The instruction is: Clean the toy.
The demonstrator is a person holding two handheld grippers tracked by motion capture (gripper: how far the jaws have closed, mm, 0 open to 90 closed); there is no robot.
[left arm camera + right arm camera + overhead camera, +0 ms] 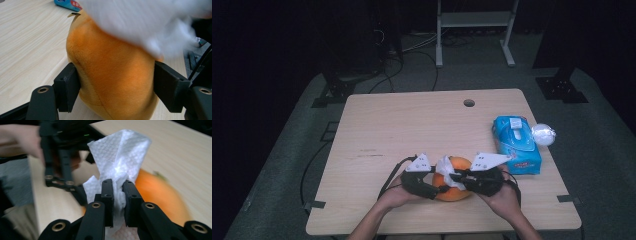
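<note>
An orange plush toy (458, 193) lies on the wooden table (402, 130) near its front edge. My left gripper (435, 190) comes in from the left, and in the left gripper view its two black jaws press on both sides of the plush (112, 62), so my left gripper (116, 85) is shut on it. My right gripper (458, 176) reaches in from the right over the toy. It is shut on a white paper tissue (122, 152), pinched between the jaws of my right gripper (118, 186). The tissue (445, 167) stands up over the plush (157, 195) and blurs across the top of the left gripper view as the tissue (140, 20).
A blue tissue box (516, 145) lies at the table's right side, a crumpled white ball (543, 134) just beyond it at the edge. A cable hole (469, 103) sits near the far edge. Dark stands and cables are on the floor behind.
</note>
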